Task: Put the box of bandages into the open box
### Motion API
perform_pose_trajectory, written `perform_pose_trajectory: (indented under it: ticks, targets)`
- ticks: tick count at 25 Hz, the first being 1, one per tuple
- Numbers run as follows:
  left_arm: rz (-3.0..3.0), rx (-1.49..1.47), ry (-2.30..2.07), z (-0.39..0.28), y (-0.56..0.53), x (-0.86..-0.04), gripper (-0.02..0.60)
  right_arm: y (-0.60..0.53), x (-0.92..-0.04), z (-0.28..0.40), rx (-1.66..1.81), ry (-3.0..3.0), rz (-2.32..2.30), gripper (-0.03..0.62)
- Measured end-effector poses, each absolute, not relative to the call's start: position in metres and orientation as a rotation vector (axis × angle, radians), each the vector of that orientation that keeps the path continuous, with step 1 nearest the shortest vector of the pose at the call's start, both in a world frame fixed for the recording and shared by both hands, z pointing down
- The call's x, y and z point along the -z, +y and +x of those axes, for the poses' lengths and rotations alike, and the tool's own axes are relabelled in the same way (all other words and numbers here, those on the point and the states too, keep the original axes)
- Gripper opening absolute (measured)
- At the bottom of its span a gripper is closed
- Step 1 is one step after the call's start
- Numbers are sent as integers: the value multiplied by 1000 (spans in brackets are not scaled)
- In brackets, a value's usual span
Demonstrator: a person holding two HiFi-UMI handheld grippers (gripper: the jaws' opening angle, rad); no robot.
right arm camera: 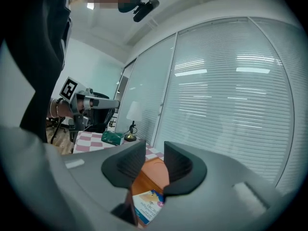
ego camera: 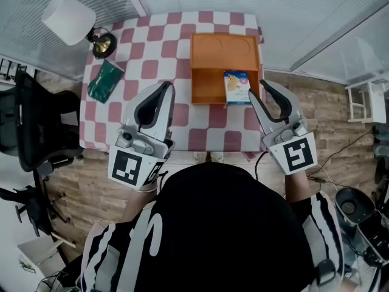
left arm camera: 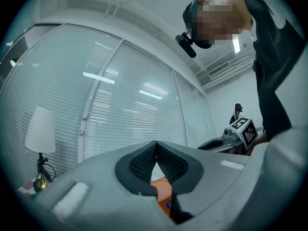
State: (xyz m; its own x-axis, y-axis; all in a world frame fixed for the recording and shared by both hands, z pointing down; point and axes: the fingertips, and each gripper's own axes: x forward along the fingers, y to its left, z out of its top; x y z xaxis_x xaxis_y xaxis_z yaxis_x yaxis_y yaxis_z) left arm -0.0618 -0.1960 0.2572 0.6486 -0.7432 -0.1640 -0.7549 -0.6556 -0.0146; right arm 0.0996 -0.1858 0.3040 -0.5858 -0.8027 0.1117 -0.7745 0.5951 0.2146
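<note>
Nearest the person, the grey left gripper (ego camera: 168, 86) is held pressed together and empty. The grey right gripper (ego camera: 257, 88) is held with its jaws spread; nothing is pinched between them. Just beyond the right jaw tips, the small white-and-blue cardboard box of bandages (ego camera: 237, 88) is seen at the right end of the open orange box (ego camera: 206, 84), apparently already inside its lower half.

The step is judged to be release and withdrawal. It is best done with the jaws kept clear of the carton and drawn straight up and back, so that the light carton is not dragged out or tipped.

The boxes are carried on a table under a red-and-white chequered cloth (ego camera: 200, 126). Farther left lie a green pouch (ego camera: 104, 81) and a white-shaded lamp (ego camera: 68, 18). The table is bounded by wood-plank flooring (ego camera: 328, 108) and slatted blinds (right arm camera: 231, 105).
</note>
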Motion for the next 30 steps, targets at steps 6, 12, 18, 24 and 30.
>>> perform_pose_trajectory:
  ticks: [6,12,18,24,30]
  targets:
    - [-2777,-222,1259,-57,-197,-256,0,-184,-293,107,197,-2653,1357,82]
    - [-2779,-220,1261,-56,-197,-258,0,-180,-286,113,246,-2696,1367,38]
    - [-2778,-225,1261,-55,-196,-258,0,-181,-283,114,205,-2670,1412,26]
    - [-2775,-233,1260,-56,-197,-256,0,-181,-280,115,201,-2670,1442,-2]
    - [-2775,-225,1262,-56,-195,-256,0,-179,-278,120,233,-2654,1457,-3]
